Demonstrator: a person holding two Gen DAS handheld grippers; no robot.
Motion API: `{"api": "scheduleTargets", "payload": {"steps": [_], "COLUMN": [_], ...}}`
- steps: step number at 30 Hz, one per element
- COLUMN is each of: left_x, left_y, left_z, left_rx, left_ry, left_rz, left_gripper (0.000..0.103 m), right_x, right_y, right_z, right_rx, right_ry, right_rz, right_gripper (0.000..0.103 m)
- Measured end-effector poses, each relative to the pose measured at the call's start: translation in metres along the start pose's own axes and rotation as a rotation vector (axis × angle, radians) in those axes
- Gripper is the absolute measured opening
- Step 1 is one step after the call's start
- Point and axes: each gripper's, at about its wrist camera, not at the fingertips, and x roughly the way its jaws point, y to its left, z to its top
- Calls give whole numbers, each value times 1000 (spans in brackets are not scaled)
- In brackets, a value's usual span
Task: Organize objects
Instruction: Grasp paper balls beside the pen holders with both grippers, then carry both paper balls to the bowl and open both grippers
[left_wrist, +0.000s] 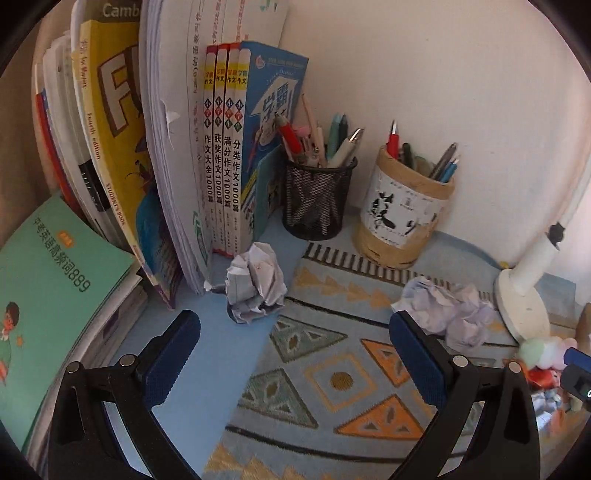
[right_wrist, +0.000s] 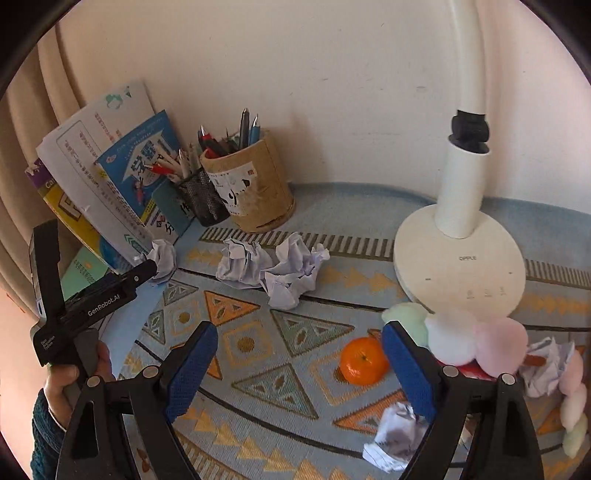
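Note:
My left gripper is open and empty over a patterned mat. A crumpled paper ball lies just ahead of it, by the upright books. A second wad lies beyond its right finger. My right gripper is also open, hanging above the mat. An orange rests on the mat just inside its right finger, untouched. Two paper wads lie farther back, and another wad lies under the right finger.
A black mesh pen cup and a tan pen pot stand by the wall. A white lamp base is at the right, with pastel pompoms in front. A green book lies flat at the left. A hand holds the left gripper.

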Motion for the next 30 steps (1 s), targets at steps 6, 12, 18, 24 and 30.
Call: {"api": "scheduleTargets", "payload": {"steps": [6, 12, 18, 24, 30], "left_x": [53, 71, 59, 3, -76], "left_y": [4, 9, 12, -16, -73], "left_z": [9, 6, 3, -12, -38], "left_rx": [-15, -52, -62, 5, 81], "left_ry": [55, 86, 42, -18, -77], "left_rz": [36, 25, -47, -149, -292], "left_gripper": [101, 60, 40, 40, 40], "right_x": [72, 103, 79, -1, -105], "right_y": [12, 9, 9, 6, -29], "right_z": [18, 25, 13, -10, -61], "right_rx": [-51, -31, -46, -63, -19], "right_ry": [87, 117, 55, -29, -150], "right_rz": [-27, -23, -14, -15, -69], "right_gripper": [90, 55, 46, 46, 46]}}
